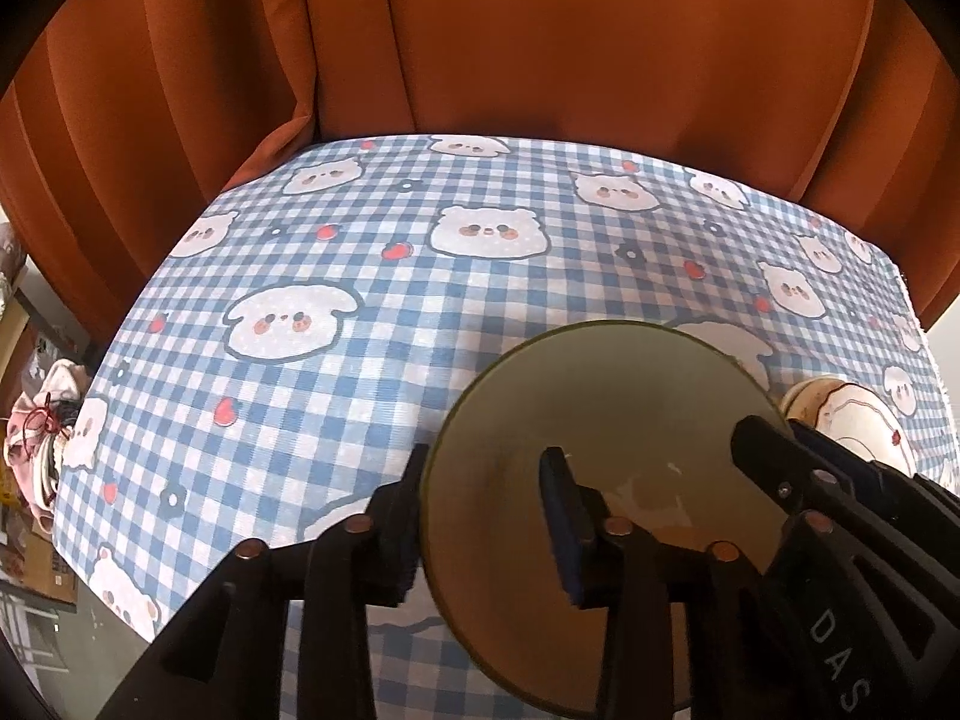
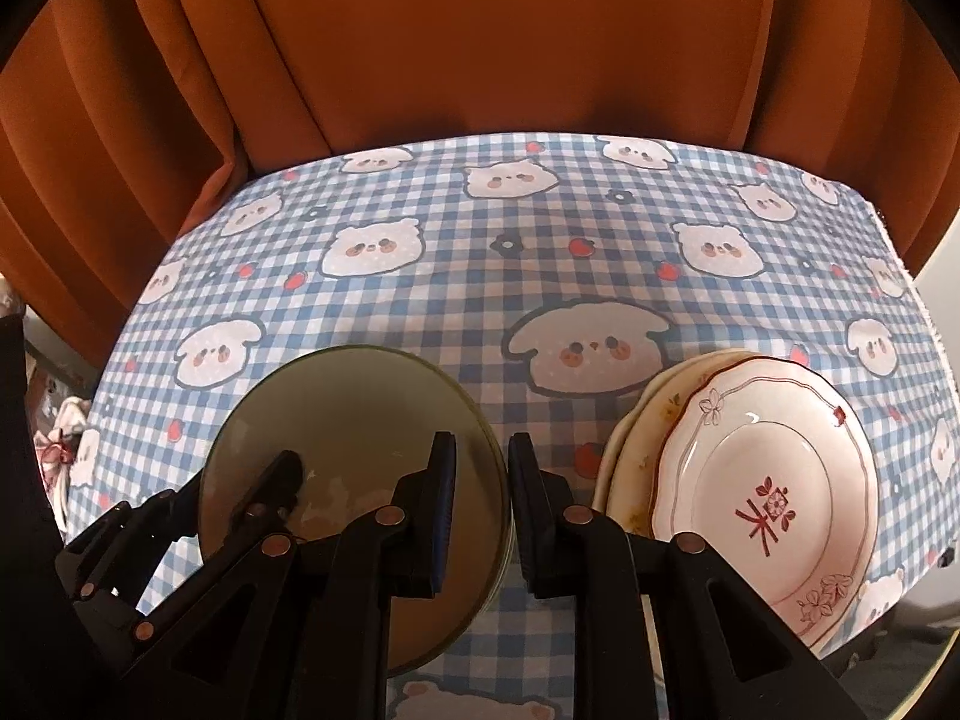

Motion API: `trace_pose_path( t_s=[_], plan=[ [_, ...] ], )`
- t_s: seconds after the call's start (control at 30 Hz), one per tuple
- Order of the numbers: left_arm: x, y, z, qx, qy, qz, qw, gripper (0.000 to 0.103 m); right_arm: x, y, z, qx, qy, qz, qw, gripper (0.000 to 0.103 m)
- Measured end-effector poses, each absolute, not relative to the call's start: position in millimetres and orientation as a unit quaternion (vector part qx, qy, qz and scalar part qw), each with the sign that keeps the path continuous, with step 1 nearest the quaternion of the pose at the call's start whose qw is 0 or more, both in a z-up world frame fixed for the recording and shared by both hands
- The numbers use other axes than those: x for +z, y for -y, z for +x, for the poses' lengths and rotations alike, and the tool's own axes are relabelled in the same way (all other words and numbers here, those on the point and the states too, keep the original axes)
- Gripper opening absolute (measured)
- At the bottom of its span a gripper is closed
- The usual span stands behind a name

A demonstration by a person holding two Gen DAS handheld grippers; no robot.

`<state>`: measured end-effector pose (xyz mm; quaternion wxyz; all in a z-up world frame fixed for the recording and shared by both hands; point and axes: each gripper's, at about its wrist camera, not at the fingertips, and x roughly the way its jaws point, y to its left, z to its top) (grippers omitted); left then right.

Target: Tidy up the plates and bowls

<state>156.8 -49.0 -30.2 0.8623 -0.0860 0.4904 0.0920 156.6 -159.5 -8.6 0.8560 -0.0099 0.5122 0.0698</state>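
An orange curtain (image 1: 540, 48) is hanging behind a worktop (image 1: 360, 252) that is wearing a blue-and-white check cloth printed with cartoon bears, dogs and strawberries. Toward its near edge an olive-rimmed bowl (image 1: 600, 396) is sitting upright. The left claw (image 1: 486, 462) is straddling the bowl's left rim, one finger outside the wall and the other well inside the hollow. The jaws are standing part open, wider than the thin wall, and are gripping nothing. The right claw (image 2: 483, 441) is straddling the opposite rim with its jaws only narrowly parted. A sliver of the bowl's inside is showing between the inner pad and the wall, so it seems to be pinching nothing either. The bowl is thus lying directly between the two claws, equally near each hand, and any clean exit looks likely to call for lifting straight up off the rim rather than pulling sideways. Whether a second bowl is nesting beneath it cannot be told. The letters "DAS" are showing on the right claw's black body. Just beside the bowl, nearer the right hand, a scalloped pink plate (image 2: 762, 480) is resting on a cream plate (image 2: 636, 432). It is carrying a red character-like mark and flower at its centre.
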Motion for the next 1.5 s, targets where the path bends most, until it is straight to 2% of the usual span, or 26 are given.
trace_pose_path(
  t_s=[0.1, 0.17, 0.2, 0.3, 0.37, 0.47, 0.8, 0.93, 1.07, 1.17, 1.5],
  plan=[
    [-30.2, 50.5, 157.3, 0.088, -0.493, -0.089, 0.861, 0.046, -8.1, 162.3, 156.7, 0.074, -0.514, -0.007, 0.854, 0.023],
    [-29.4, 51.0, 156.2, 0.086, -0.491, -0.090, 0.862, 0.060, -7.3, 164.7, 157.6, 0.071, -0.516, -0.007, 0.854, 0.024],
    [-28.5, 50.9, 155.3, 0.085, -0.489, -0.091, 0.863, 0.062, -7.3, 165.8, 158.3, 0.070, -0.517, -0.006, 0.853, 0.024],
    [-26.9, 48.0, 154.0, 0.090, -0.489, -0.094, 0.863, 0.066, -7.8, 170.5, 159.8, 0.068, -0.519, -0.001, 0.852, 0.041],
    [-27.7, 43.5, 153.6, 0.095, -0.490, -0.099, 0.861, 0.072, -8.7, 174.4, 160.8, 0.065, -0.519, 0.005, 0.853, 0.054],
    [-30.0, 39.2, 152.9, 0.097, -0.494, -0.104, 0.858, 0.077, -13.1, 178.5, 163.8, 0.068, -0.525, 0.021, 0.848, 0.060],
    [-39.6, 37.5, 154.4, 0.095, -0.514, -0.087, 0.848, 0.080, -39.1, 175.8, 174.3, 0.095, -0.556, 0.059, 0.824, 0.058],
    [-46.0, 41.5, 159.1, 0.083, -0.526, -0.077, 0.843, 0.080, -49.4, 175.3, 178.4, 0.108, -0.572, 0.071, 0.810, 0.045],
    [-52.2, 41.6, 164.5, 0.070, -0.536, -0.071, 0.838, 0.080, -57.1, 176.5, 180.2, 0.110, -0.585, 0.082, 0.800, 0.036],
    [-55.5, 37.6, 169.7, 0.059, -0.540, -0.067, 0.837, 0.080, -58.2, 176.5, 181.0, 0.112, -0.589, 0.093, 0.795, 0.032],
    [-71.5, 24.7, 182.6, -0.022, -0.554, -0.102, 0.826, 0.077, -58.1, 174.3, 181.6, 0.086, -0.595, 0.099, 0.793, 0.033]
  ],
)
